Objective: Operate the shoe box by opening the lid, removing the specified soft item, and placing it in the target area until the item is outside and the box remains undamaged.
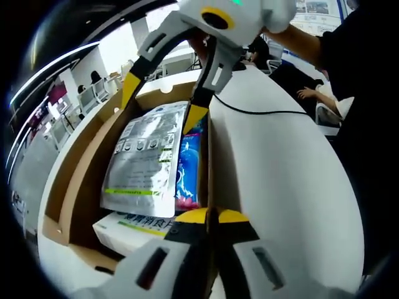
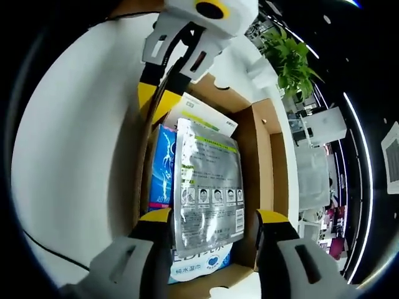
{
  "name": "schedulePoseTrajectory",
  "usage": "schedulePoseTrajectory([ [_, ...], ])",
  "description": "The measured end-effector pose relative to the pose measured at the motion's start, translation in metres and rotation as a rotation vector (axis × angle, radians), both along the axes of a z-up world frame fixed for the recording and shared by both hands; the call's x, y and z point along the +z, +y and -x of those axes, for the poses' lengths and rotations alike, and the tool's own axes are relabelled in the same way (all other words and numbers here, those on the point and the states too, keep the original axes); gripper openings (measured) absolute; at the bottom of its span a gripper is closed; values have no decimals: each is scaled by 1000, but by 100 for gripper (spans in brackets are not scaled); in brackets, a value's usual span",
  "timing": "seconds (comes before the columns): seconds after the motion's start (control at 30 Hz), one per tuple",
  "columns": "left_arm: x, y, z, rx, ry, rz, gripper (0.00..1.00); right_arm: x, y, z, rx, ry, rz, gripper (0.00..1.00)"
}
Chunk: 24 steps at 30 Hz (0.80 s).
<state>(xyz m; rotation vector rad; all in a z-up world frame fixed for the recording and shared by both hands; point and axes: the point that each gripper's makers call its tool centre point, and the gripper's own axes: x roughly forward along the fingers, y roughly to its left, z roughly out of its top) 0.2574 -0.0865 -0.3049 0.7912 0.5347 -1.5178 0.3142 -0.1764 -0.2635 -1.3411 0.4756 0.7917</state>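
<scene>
Counting contents: one open cardboard shoe box (image 2: 265, 146) on a white desk (image 2: 75, 137), holding one silver pouch (image 2: 209, 187), one blue packet (image 2: 162, 168) and one white-green carton (image 2: 206, 118); a fourth pack with a blue heart peeks out at the pouch's bottom edge, mostly covered. Small print on all packs unreadable. One black cable (image 1: 274, 113) crosses the desk.

Right gripper view: right claw (image 2: 213, 218) is spread wide, jaws straddling the silver pouch's lower end at bottom centre, contact not clear. Left claw (image 2: 156, 99) sits upper left, tips together at the box's left wall.

Left gripper view: left claw (image 1: 211, 216) at bottom centre, jaws pressed together with the box wall edge between them. Right claw (image 1: 162, 103) at top centre, spread across the pouch's (image 1: 146, 159) top. Blue packet (image 1: 190, 168) just right of pouch, carton (image 1: 134, 227) below, partly hidden. Box (image 1: 84, 168) left half. A person's dark sleeve (image 1: 349, 50) is cut off upper right.
</scene>
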Motion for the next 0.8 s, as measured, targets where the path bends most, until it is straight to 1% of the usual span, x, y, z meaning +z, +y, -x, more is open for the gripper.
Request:
schedulePoseTrajectory([
  [0.07,0,0,-1,1,0,-1,2,-1,1,-1,-3,-3,7,52],
  [0.1,0,0,-1,1,-1,-1,2,-1,1,-2,1,-16,12,52],
  [0.3,0,0,-1,0,-2,-1,2,1,2,-2,1,-53,8,52],
  [0.37,1,0,-1,1,-1,-1,2,2,2,-4,3,-73,9,53],
  [0.4,1,0,-1,2,-2,0,2,8,3,-7,15,-110,21,56],
  [0.43,1,0,-2,4,-1,0,2,11,2,-9,15,-128,24,60],
  [0.47,1,0,-2,3,-1,1,2,11,2,-10,8,-123,24,62],
  [0.63,1,0,-2,7,0,2,2,19,2,-10,6,-132,15,65],
  [0.8,1,0,-2,7,1,2,2,32,5,-7,16,-169,27,65],
])
